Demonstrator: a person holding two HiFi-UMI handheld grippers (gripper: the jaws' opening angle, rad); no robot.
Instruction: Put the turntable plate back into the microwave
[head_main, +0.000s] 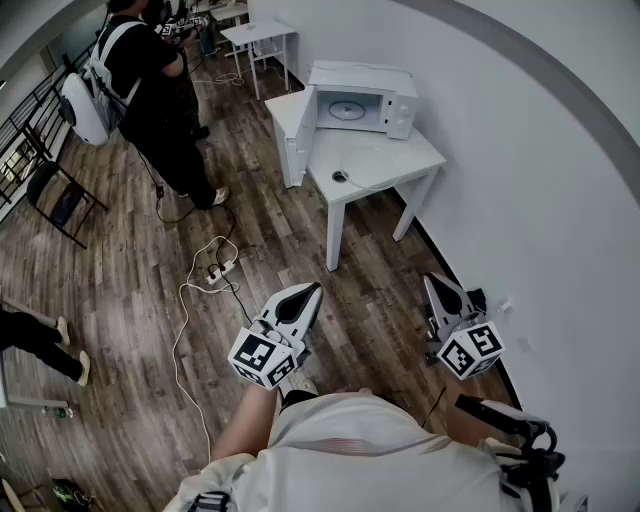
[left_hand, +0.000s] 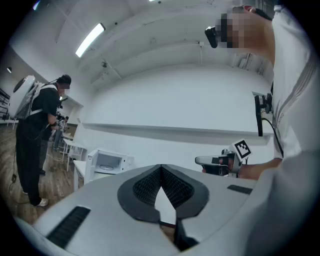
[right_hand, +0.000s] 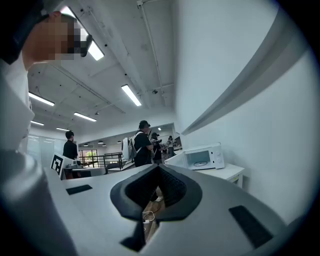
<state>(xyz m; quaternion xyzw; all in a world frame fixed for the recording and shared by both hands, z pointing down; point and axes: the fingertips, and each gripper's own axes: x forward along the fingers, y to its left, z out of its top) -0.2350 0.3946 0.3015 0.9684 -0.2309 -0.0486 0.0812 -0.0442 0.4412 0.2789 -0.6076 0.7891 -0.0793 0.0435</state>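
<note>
Glass, by the look of it, makes up the turntable plate (head_main: 350, 108), so I judge it stiff, fairly heavy for how thin it is, slick and breakable. The rim is the place to pinch it, one jaw above and one below, with the plate kept level. It already lies flat on the floor of the microwave (head_main: 362, 72) cavity, whose door (head_main: 297, 135) hangs wide open past the table's left edge. Whether it sits properly on its hub cannot be told from this far off. The microwave stands at the far end of the white table (head_main: 405, 155), against the wall. A small dark ring-like thing (head_main: 340, 177) lies on the tabletop in front of it, near the left edge; what it is I cannot say. The left gripper (head_main: 312, 293) and right gripper (head_main: 435, 285) are well apart from the table, level and close to the person's body, each with jaws closed together on nothing. Counted: one plate, one microwave, one ring, two grippers.
</note>
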